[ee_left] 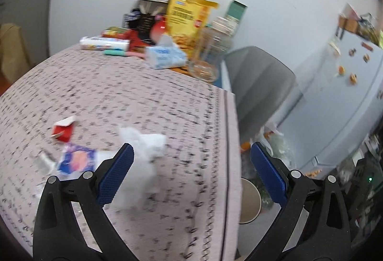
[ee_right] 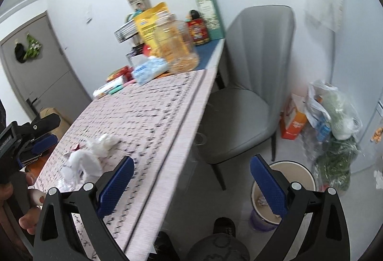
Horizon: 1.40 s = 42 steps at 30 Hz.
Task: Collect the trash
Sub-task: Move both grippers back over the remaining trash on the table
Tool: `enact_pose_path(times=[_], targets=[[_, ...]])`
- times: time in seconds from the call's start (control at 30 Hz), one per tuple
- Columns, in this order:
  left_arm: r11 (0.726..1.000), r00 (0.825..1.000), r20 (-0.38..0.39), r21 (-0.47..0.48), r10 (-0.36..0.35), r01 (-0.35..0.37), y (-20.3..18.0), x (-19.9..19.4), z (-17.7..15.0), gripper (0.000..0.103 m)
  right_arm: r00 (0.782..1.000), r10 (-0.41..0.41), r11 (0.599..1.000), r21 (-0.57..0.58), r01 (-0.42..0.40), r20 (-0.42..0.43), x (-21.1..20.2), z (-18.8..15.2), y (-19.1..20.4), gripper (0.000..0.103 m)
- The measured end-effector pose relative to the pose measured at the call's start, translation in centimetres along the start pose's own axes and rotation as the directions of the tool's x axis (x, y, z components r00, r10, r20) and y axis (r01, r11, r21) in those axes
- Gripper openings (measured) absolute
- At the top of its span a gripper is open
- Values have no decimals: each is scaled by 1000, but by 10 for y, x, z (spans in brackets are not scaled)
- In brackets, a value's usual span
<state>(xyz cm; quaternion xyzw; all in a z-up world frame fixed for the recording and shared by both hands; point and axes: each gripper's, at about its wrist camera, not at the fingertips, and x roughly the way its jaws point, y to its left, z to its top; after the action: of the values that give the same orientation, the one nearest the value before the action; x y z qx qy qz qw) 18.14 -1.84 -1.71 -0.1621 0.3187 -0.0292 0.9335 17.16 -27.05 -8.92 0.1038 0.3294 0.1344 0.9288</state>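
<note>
White tissue (ee_left: 143,153) lies crumpled on the tabletop (ee_left: 134,98), which wears a pale cloth with dark marks. The left gripper (ee_left: 191,155) hangs right over the tissue with its jaws wide open and nothing in them; the tissue sits just by its left blue pad. Beside the tissue, away from the tabletop's edge, lie a blue and pink wrapper (ee_left: 76,160) and a red scrap (ee_left: 62,132). Far behind the tissue, at the back of the tabletop, stand a tissue pack (ee_left: 165,55), a yellow bag (ee_left: 189,19) and a clear jar (ee_left: 215,45). The right gripper (ee_right: 191,170) is off past the tabletop's edge, above the floor, and its jaws are wide open and empty too. A bin (ee_right: 284,191) stands on the floor below the edge, with some bits of paper inside. A grey chair (ee_right: 249,83) sits next to the tabletop, and full plastic bags (ee_right: 335,122) are heaped by the bin. The pictures are a bit blurry.
</note>
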Motion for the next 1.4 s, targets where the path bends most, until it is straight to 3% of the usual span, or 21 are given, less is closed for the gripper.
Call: enact_pose_path(times=[0.33, 0.63, 1.1, 1.4], targets=[[985, 993, 31, -134, 115, -110, 68, -36, -7, 97, 993, 116, 989, -82, -119, -38, 17, -6, 56, 95], [930, 975, 18, -305, 222, -206, 131, -51, -19, 97, 984, 163, 978, -117, -171, -75, 29, -17, 83, 95], [833, 966, -56, -496, 253, -246, 176, -28, -23, 97, 958, 242, 944, -190, -269, -155, 65, -27, 127, 94], [795, 960, -114, -540, 256, -276, 188, 6, -24, 97, 943, 253, 929, -216, -299, -218, 89, -33, 148, 95]])
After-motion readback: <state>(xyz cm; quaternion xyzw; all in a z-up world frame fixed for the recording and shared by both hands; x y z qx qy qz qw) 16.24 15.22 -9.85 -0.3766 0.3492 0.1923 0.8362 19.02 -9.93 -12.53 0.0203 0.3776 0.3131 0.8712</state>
